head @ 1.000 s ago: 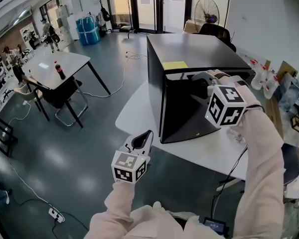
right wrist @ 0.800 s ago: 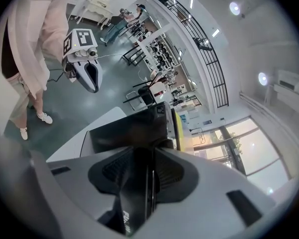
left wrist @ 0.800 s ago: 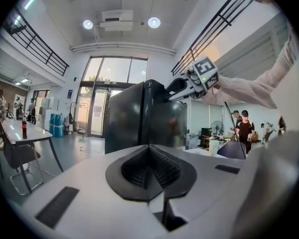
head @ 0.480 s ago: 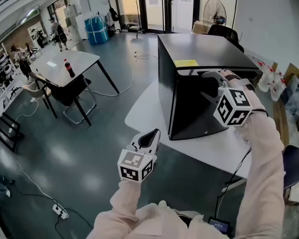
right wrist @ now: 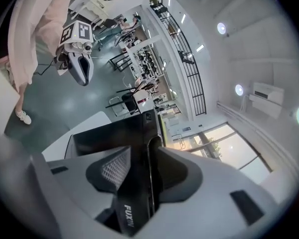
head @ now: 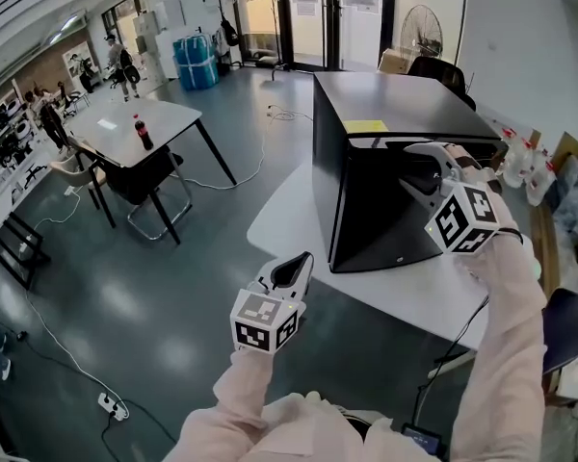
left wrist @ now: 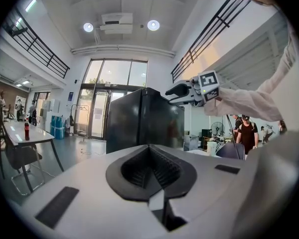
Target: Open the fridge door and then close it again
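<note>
The right claw [head: 411, 167] is released: its jaws have just been opening and stand apart, with the edge of the fridge door [right wrist: 138, 183] upright between them and the pads not clamped on it. In the right gripper view the meshed pad sits just to one side of that black edge, and the smooth jaw sits close on the other. From the head view this claw reaches in at the upper front corner of the black fridge [head: 405, 104], on the person's right, with its marker cube nearest the camera and a pale sleeve behind it. The door faces the person and seems closed or very nearly so, though no gap can be made out. The left claw [head: 297, 263] is clenched on nothing. In the left gripper view its ribbed pads [left wrist: 162, 166] meet in a closed notch, and it points level toward the fridge from well apart, hanging low over the grey floor [head: 173, 287]. The fridge stands on a white counter [head: 289, 219], and a yellow note [head: 366, 126] lies flat on its top near the front edge. Farther off to the left is a second white counter [head: 164, 114] with a dark cola bottle [head: 143, 133] upright on it and a chair [head: 140, 176] tucked beneath. Blue barrels [head: 197, 48] stand near the glass doors at the back, a pedestal fan [head: 424, 32] stands behind the fridge, and a few people are far off at the left
</note>
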